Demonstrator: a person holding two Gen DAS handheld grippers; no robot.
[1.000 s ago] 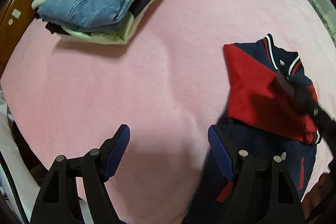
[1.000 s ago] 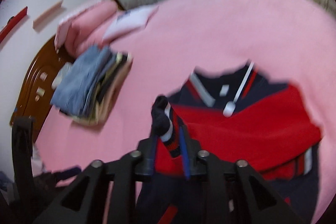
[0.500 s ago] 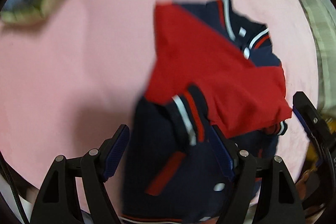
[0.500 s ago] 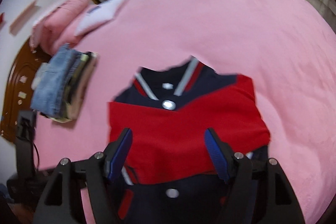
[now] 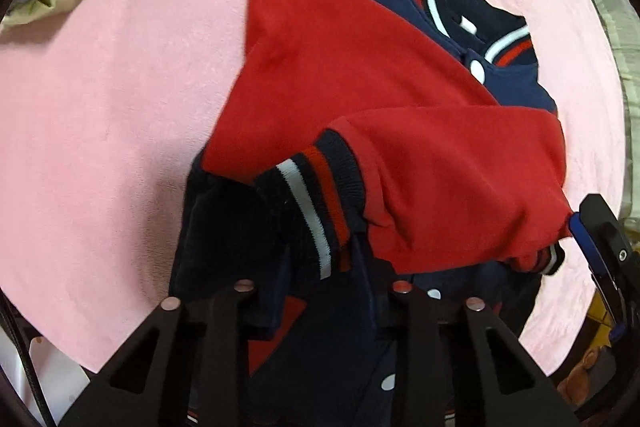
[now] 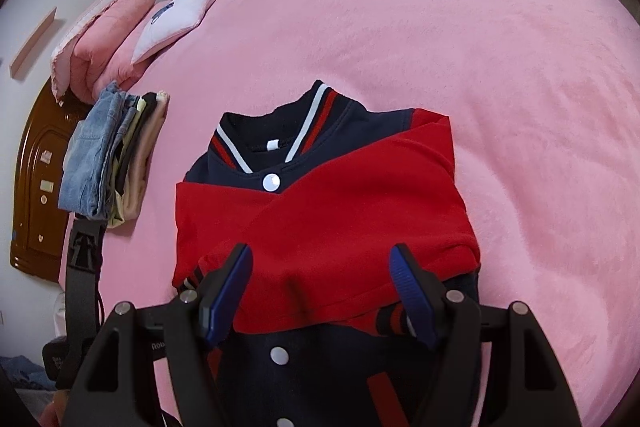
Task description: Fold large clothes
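Since half a second ago, the left gripper point(image 5: 320, 259) has closed in on the striped cuff point(image 5: 316, 207), its fingers buried in the dark fabric, gripping it. On the pink bed point(image 6: 440, 27) lies the varsity jacket point(image 6: 320, 211), both red sleeves crossed over its chest. Above it, the right gripper point(image 6: 322, 291) hovers with fingers spread apart. Folded clothes point(image 6: 108, 159) sit stacked beside the jacket.
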